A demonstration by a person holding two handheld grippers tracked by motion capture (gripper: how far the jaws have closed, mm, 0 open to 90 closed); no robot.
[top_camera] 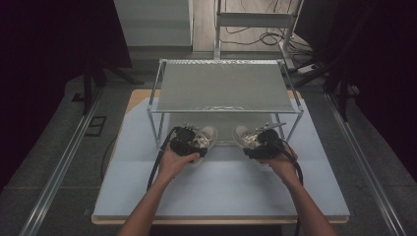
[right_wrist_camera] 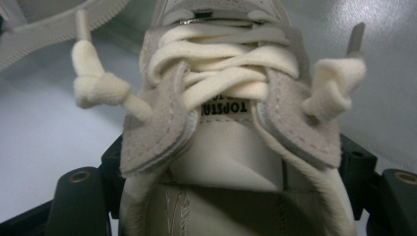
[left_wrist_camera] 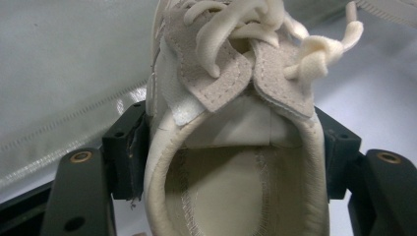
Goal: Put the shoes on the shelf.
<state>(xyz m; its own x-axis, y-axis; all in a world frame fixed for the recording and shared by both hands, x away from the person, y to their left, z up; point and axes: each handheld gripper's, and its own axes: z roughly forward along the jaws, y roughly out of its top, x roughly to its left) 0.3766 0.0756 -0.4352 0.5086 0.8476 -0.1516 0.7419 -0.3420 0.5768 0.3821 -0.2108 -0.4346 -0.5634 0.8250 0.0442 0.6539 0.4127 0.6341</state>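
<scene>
Two cream sneakers sit on the pale blue table mat [top_camera: 221, 191], toes pointing under the front edge of the wire shelf rack [top_camera: 223, 86]. The left shoe [top_camera: 205, 137] is clamped across its heel collar by the left gripper [top_camera: 184, 140]; in the left gripper view both pads bear on the collar's sides [left_wrist_camera: 236, 162]. The right shoe [top_camera: 246, 137] is pinched the same way by the right gripper [top_camera: 263, 142], its jaws wide but pressing on the collar [right_wrist_camera: 236, 196].

Risks, as judged from here:
- The collar is soft padding, so a lift could let the shoe sag toe-down or slip out.
- The rack's front rail [top_camera: 223, 112] sits just above the toes; raising too early could knock toe against rail.
- Knotted lace ends [right_wrist_camera: 96, 81] hang loose at the sides and could snag on the wire frame.
- The shoes lie near each other; drifting inward could bump one into the other.
</scene>
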